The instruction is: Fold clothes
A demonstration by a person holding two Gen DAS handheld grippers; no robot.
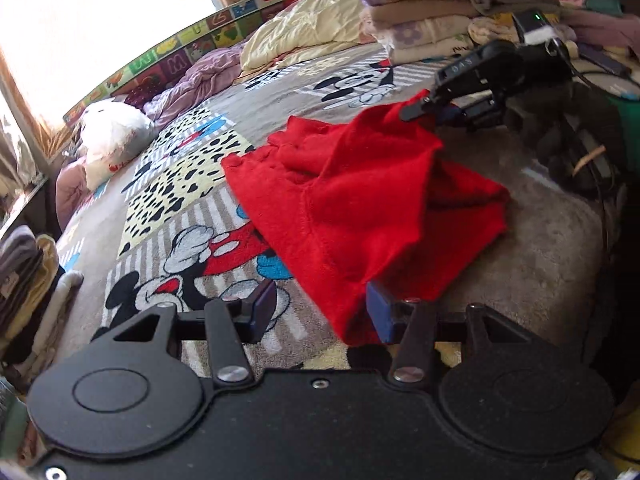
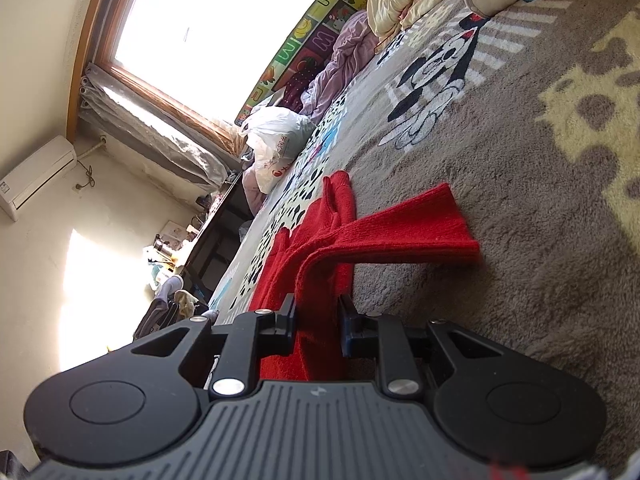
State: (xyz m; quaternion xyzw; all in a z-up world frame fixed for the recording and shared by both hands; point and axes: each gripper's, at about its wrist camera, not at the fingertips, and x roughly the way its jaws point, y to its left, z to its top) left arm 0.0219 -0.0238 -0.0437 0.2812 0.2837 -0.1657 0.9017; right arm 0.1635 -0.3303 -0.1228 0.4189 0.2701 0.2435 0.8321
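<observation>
The red garment point(image 1: 360, 200) is lifted off the cartoon blanket point(image 1: 192, 208), pinched by the right gripper point(image 2: 318, 320); the left gripper point(image 1: 320, 312) is spread wide, cloth against one finger; folding judged barely begun

A sweater point(image 1: 352, 200) lies on the blanket point(image 1: 520, 280). Behind it sits a stack of folded clothes point(image 1: 416, 20); a bag point(image 1: 112, 136) lies far left.
</observation>
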